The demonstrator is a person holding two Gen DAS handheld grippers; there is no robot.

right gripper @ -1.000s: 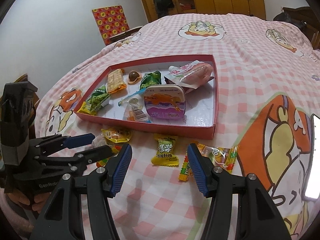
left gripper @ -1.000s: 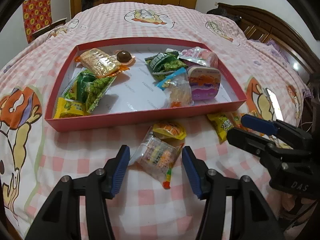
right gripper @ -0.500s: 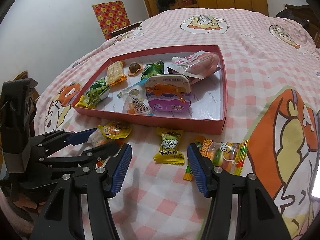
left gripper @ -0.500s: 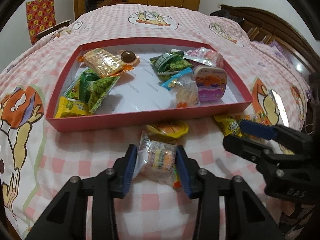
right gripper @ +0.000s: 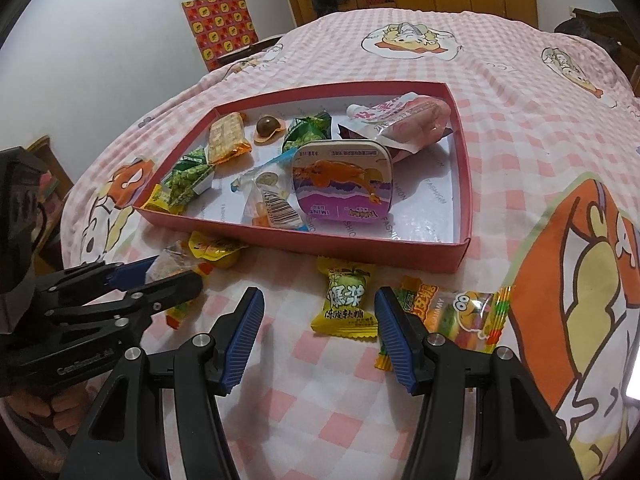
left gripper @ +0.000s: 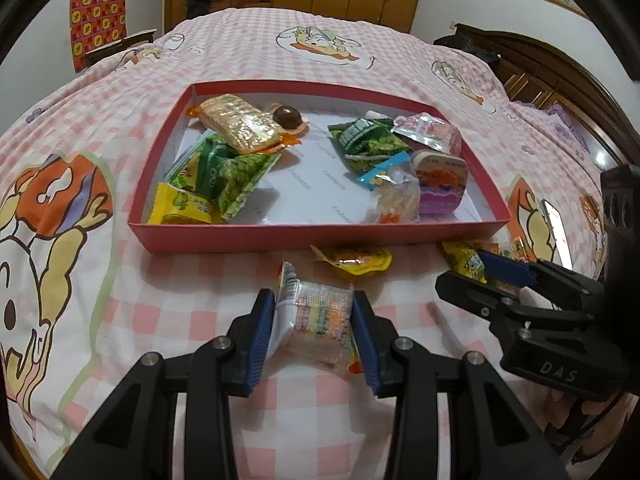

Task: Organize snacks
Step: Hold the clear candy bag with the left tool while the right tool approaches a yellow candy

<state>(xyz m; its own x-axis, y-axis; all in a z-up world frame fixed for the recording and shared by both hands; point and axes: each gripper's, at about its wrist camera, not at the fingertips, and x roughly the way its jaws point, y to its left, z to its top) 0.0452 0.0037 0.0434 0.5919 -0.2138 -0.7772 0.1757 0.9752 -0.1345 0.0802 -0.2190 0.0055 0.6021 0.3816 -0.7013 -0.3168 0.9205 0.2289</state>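
A bed with a pink-checked cartoon quilt (right gripper: 500,92) carried a shallow red cardboard tray (right gripper: 360,246), a yellow-green candy packet (right gripper: 346,304), a clear gummy packet (right gripper: 460,312) and an orange-yellow jelly cup (left gripper: 356,260).

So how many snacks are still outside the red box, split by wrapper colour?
Yellow wrappers: 2 (yellow-orange packet, yellow-green candy)
Clear wrappers: 2 (clear candy pack gripped by the left gripper, gummy pack)
Total: 4
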